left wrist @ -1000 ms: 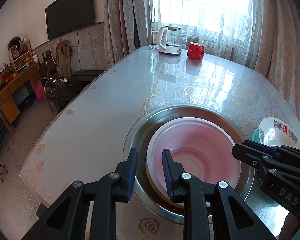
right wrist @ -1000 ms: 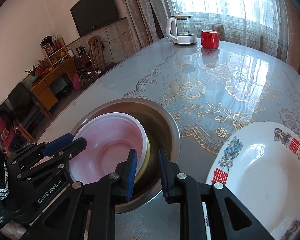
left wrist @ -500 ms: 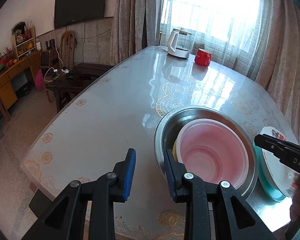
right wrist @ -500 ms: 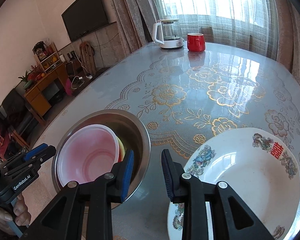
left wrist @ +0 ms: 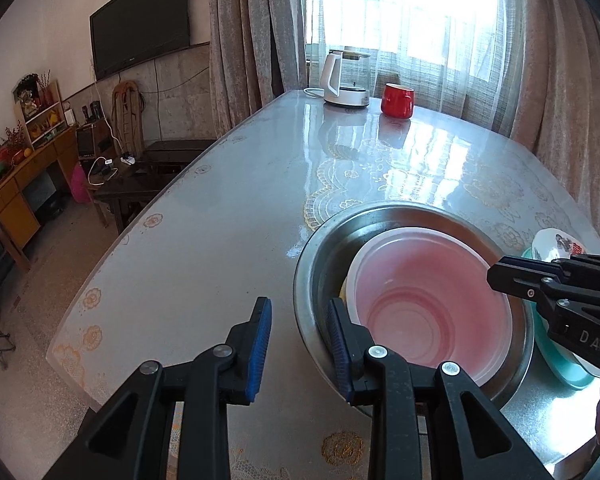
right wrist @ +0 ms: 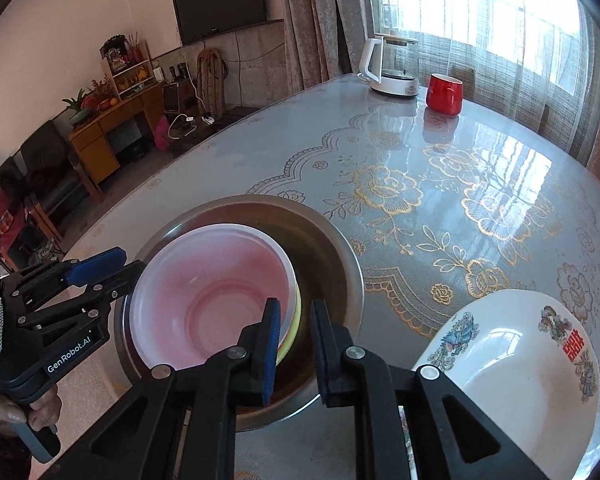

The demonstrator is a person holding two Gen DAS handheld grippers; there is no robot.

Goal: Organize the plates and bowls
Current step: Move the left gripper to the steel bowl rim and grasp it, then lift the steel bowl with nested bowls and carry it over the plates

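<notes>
- Three round vessels sit nested in front of you on the surface (left wrist: pixel 220 240). A steel basin (left wrist: pixel 312 264) holds a yellow bowl (right wrist: pixel 297 316), and a pink bowl (left wrist: pixel 428 292) sits inside that.
- All three have their mouths facing up. Being round, they have no long axis to line up.
- The pink bowl sits off centre in the basin. It is crowded toward your left-hand side and shows only a sliver of yellow rim beneath it.
- Your left gripper (left wrist: pixel 300 340) points down at the basin's near-left rim. Its jaws are parted a little and straddle that rim in the wrist view, one finger outside and one over the inside. You can see a gap between the pads and the metal.
- Your right gripper (right wrist: pixel 294 344) points down at the right edge of the pink bowl. Its jaws have just been closing and now stand at a narrow slit.
- The yellow rim and the dark basin wall show through that slit. You cannot tell whether the pads pinch anything.
- A white painted dish (right wrist: pixel 520 364) lies mouth up just beside the basin on your right, resting on a teal dish (left wrist: pixel 560 372).
- A kettle (left wrist: pixel 346 80) and a red mug (left wrist: pixel 397 100) stand upright at the far end, well apart from the stack.
</notes>
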